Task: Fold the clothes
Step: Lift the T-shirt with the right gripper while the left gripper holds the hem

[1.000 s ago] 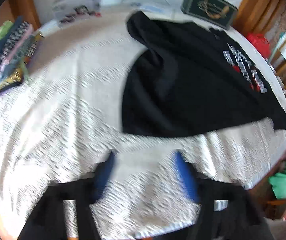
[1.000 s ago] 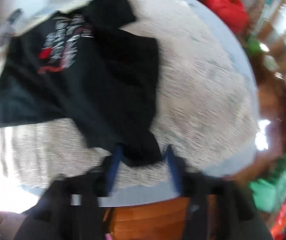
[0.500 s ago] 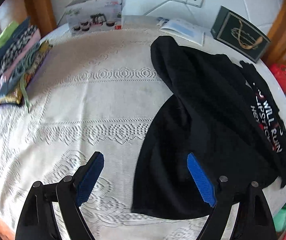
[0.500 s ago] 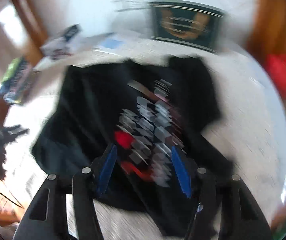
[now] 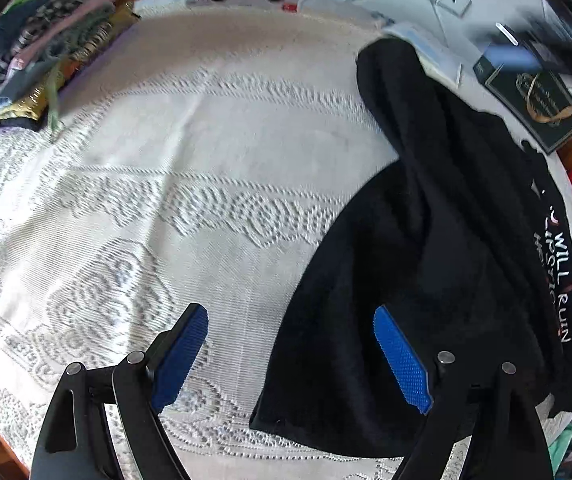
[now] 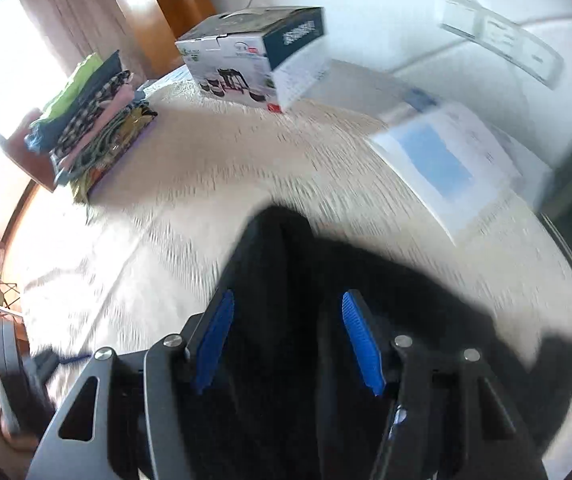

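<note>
A black T-shirt [image 5: 438, 248] with white and red lettering lies rumpled on the right half of the lace tablecloth [image 5: 166, 200]. My left gripper [image 5: 290, 320] is open and empty, just above the shirt's near left hem, its right pad over the black cloth. My right gripper [image 6: 286, 316] is open and empty above the shirt's far sleeve end [image 6: 286, 264]; that view is blurred. The right gripper also shows as a blur at the far right in the left wrist view [image 5: 526, 54].
A stack of folded clothes [image 5: 42, 52] sits at the far left edge, also in the right wrist view [image 6: 94, 120]. A white printed box [image 6: 254, 56], a booklet [image 6: 446, 160] and a dark green box [image 5: 534, 100] stand along the wall.
My right gripper swung from the shirt's printed front to its far sleeve end. My left gripper moved forward and lower toward the shirt's left hem.
</note>
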A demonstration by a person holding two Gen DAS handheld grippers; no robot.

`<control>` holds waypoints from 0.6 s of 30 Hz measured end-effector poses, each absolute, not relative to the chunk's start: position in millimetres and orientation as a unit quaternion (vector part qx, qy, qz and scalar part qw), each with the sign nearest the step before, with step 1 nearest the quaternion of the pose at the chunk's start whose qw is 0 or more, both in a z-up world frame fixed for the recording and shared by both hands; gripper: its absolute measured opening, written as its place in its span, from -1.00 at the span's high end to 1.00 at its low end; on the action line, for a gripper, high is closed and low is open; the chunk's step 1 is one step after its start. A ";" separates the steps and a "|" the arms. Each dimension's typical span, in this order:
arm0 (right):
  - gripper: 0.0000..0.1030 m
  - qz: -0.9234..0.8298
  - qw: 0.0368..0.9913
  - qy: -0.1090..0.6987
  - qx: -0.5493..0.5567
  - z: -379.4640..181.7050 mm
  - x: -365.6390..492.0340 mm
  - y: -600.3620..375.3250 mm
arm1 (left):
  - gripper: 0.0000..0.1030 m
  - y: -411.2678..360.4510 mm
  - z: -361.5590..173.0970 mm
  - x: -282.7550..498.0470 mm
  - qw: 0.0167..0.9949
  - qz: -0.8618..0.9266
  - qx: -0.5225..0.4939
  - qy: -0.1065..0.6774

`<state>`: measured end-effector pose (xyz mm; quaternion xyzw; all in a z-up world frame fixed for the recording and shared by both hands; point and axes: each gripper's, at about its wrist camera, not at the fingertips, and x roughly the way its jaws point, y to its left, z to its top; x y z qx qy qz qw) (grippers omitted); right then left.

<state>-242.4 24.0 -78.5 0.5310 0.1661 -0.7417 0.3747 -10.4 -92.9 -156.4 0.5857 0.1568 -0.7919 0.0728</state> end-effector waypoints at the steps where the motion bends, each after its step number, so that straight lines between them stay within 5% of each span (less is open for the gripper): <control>1: -0.10 -0.738 0.372 0.173 0.536 -86.5 -250.6 8.8 | -0.64 -91.5 -161.8 -10.2 0.071 -0.786 0.593 0.161; 4: -0.14 -0.725 0.365 0.195 0.551 -110.4 -274.9 -36.9 | -0.46 -81.7 -161.5 -5.1 0.078 -0.792 0.590 0.139; 6: -0.14 -0.712 0.361 0.208 0.565 -131.5 -284.2 -56.0 | 0.25 -81.1 -158.1 -0.3 0.079 -0.796 0.583 0.140; 8: -0.13 -0.692 0.358 0.235 0.582 -151.9 -281.5 -65.8 | 0.72 -86.9 -158.3 4.7 0.067 -0.791 0.581 0.177; 9: 0.04 -0.680 0.356 0.251 0.590 -162.1 -279.5 -70.2 | 0.77 -88.7 -159.4 6.7 0.063 -0.788 0.582 0.191; 10: 0.64 -0.681 0.355 0.280 0.576 -163.6 -273.8 -72.6 | 0.81 -87.6 -158.0 8.7 0.062 -0.789 0.581 0.190; 11: 0.84 -0.686 0.355 0.315 0.552 -161.7 -266.7 -74.2 | 0.87 -86.0 -156.4 10.7 0.062 -0.790 0.580 0.188; 18: 0.86 -0.732 0.563 0.210 0.321 -37.7 -224.7 -45.6 | 0.90 -99.4 -88.0 56.6 0.171 -0.836 0.505 0.132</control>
